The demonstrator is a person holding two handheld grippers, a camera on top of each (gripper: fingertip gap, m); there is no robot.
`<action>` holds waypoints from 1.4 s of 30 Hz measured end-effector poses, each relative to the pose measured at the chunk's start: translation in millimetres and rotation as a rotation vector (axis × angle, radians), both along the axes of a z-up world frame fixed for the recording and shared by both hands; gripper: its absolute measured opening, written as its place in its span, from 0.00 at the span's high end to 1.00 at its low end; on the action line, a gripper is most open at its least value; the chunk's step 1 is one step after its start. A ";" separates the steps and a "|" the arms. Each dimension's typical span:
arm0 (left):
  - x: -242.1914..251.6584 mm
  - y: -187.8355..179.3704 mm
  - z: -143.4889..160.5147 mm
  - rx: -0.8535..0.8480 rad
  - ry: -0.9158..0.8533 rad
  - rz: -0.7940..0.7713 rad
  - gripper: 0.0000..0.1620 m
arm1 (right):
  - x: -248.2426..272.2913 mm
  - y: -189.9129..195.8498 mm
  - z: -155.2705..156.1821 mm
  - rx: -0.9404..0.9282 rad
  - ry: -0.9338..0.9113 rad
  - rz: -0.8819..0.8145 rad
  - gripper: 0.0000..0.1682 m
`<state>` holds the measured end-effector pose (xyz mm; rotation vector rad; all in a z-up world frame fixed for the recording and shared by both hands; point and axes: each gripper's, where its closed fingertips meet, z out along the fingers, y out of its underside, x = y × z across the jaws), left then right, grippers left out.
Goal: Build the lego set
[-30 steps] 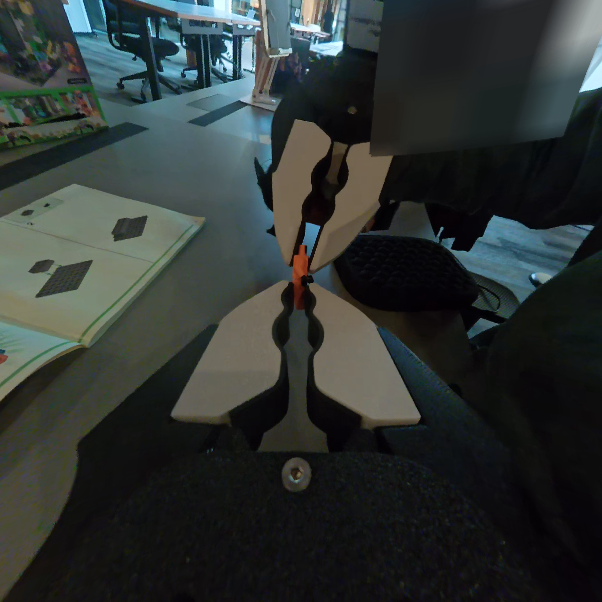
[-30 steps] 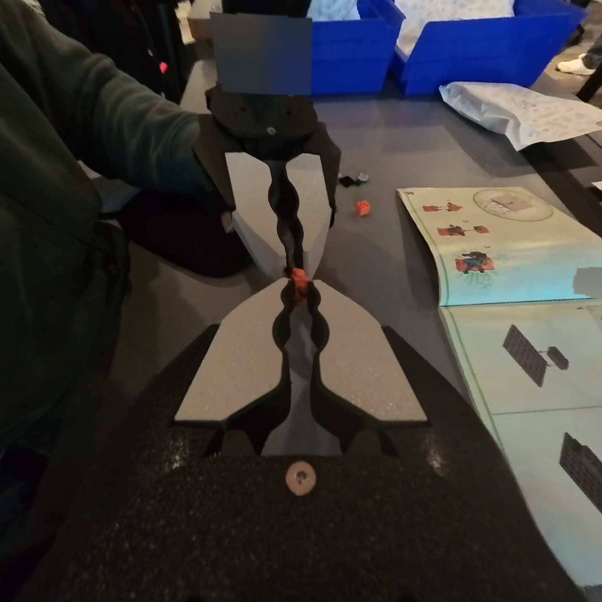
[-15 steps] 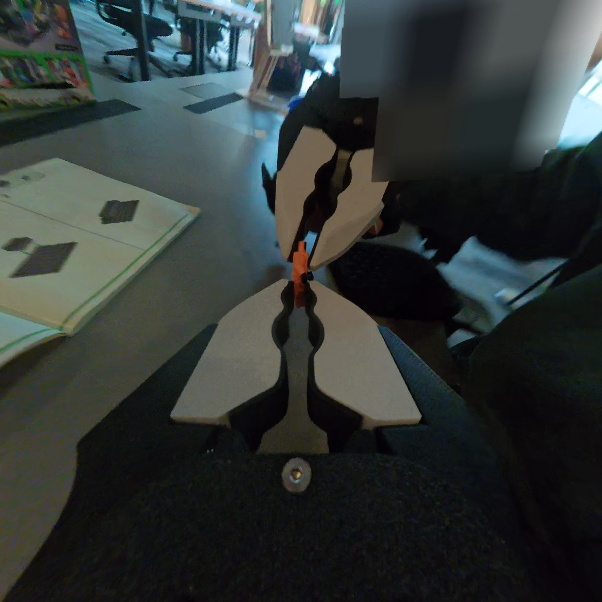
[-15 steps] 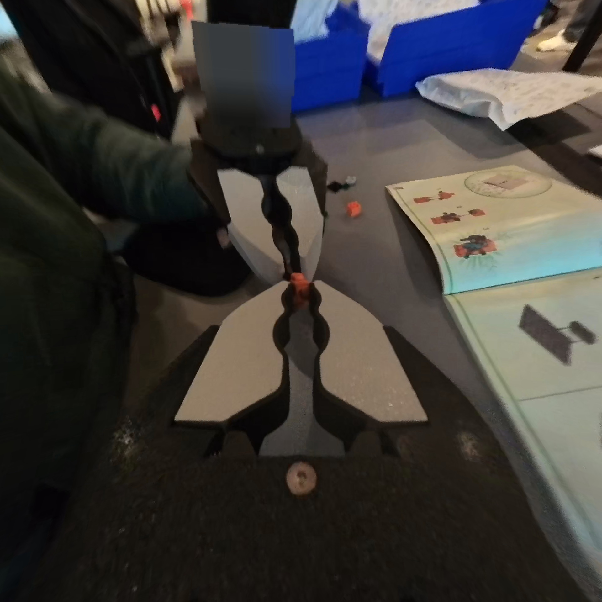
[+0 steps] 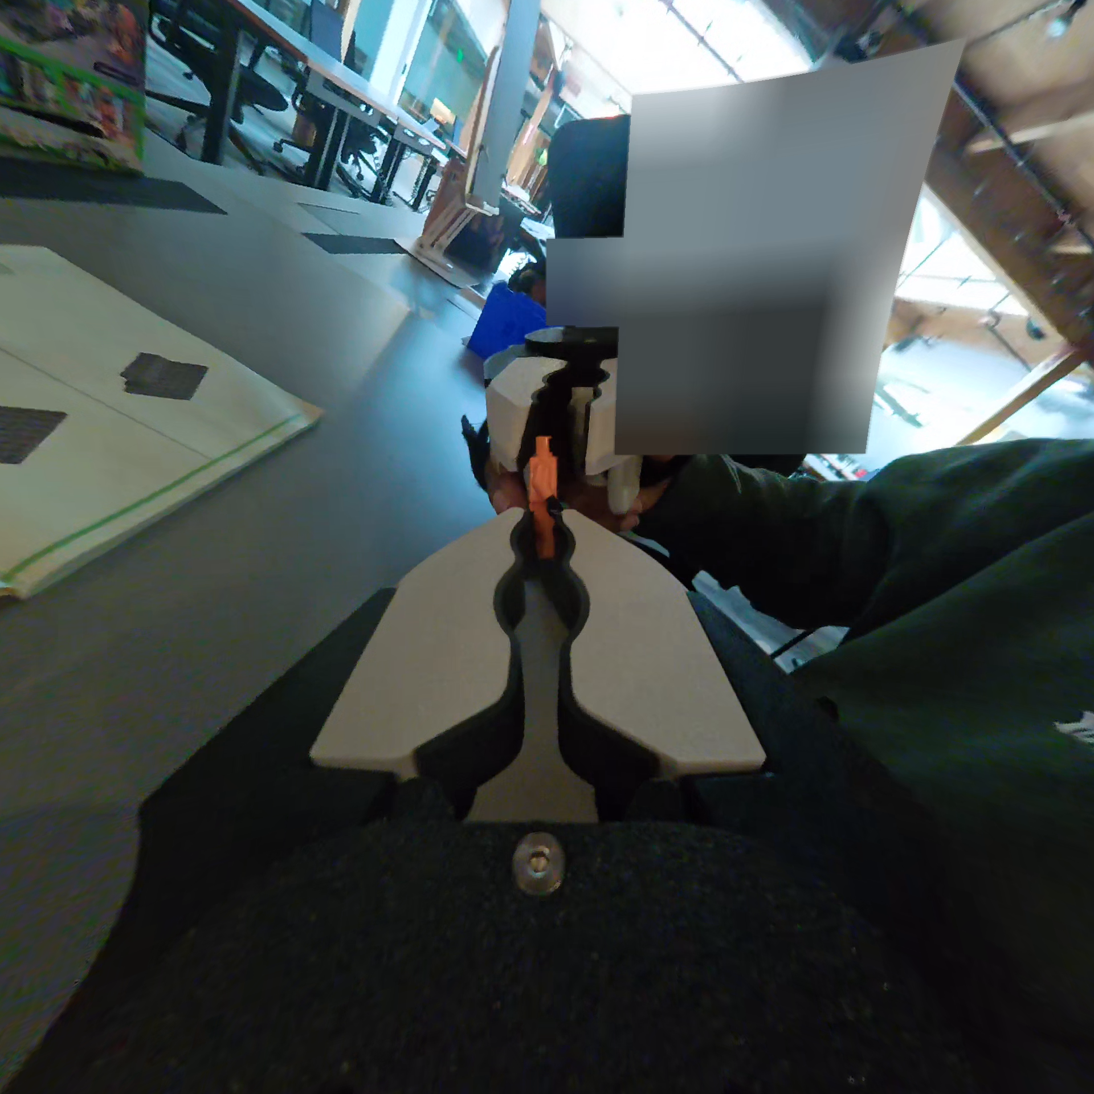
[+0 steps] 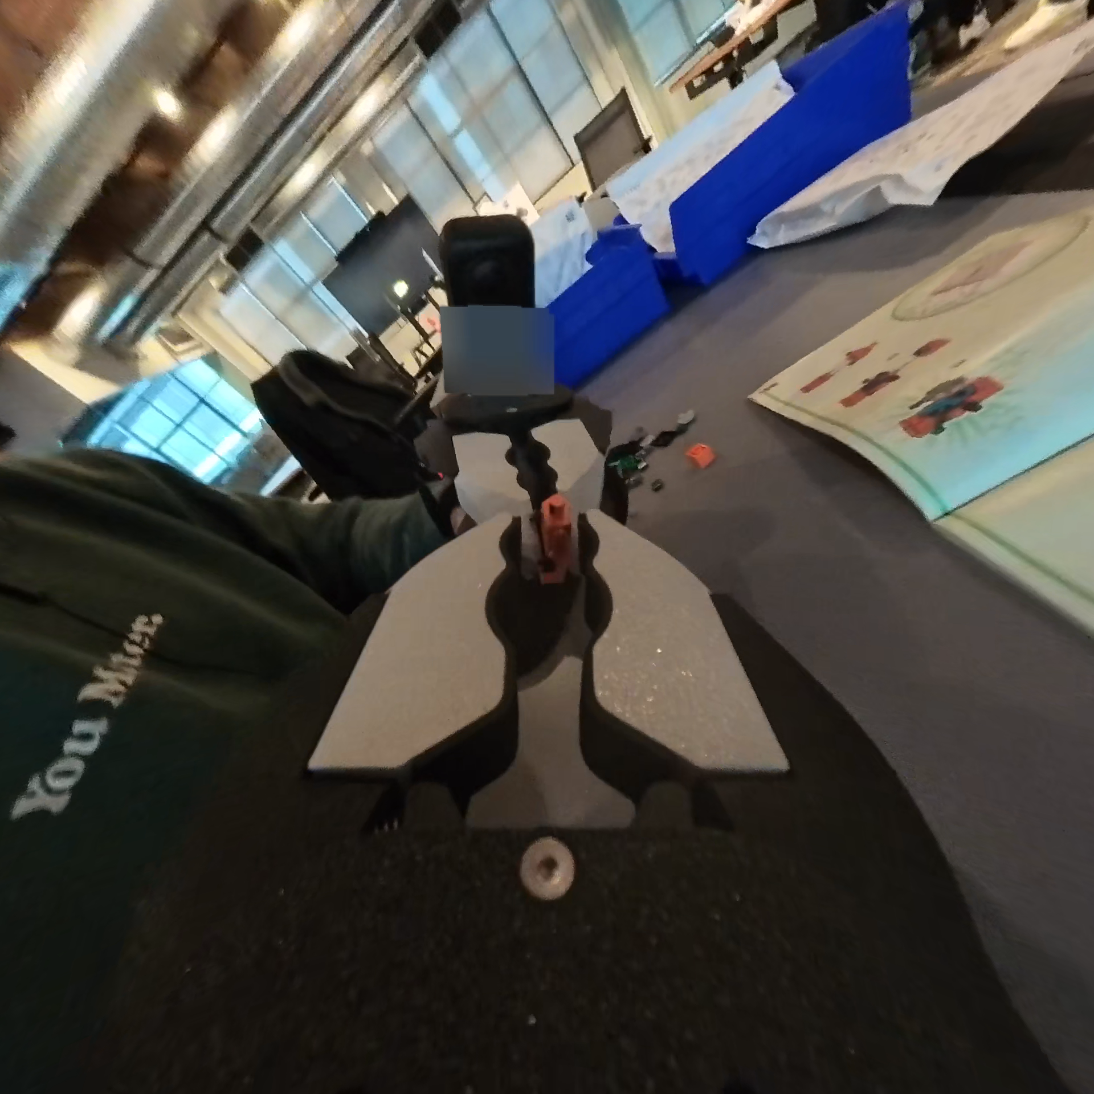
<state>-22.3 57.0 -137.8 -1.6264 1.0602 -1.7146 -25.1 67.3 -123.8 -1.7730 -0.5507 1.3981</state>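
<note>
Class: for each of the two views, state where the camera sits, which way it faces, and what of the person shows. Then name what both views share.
Left wrist view: sits on the left gripper, faces the right gripper; a dark green sleeve shows.
Right wrist view: sits on the right gripper, faces the left gripper; a green sleeve shows.
Shared: the orange piece between both grippers, the booklet.

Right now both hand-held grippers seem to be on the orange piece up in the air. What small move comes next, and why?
Probably a short, straight press of the two grippers toward each other. The left hand-held gripper and the right hand-held gripper meet tip to tip, each shut on the orange Lego piece, held above the grey table. Whether the small black part on it is seated, I cannot tell.
</note>
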 end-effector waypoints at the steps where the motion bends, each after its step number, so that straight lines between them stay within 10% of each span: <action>1: 0.0 0.1 0.0 -0.003 -0.001 0.001 0.96 | -1.5 0.5 0.3 -0.003 -0.006 0.001 0.90; 42: -2.0 -0.3 -12.0 0.216 0.063 0.033 0.96 | -3.8 -1.8 -20.2 0.264 -0.358 0.090 0.91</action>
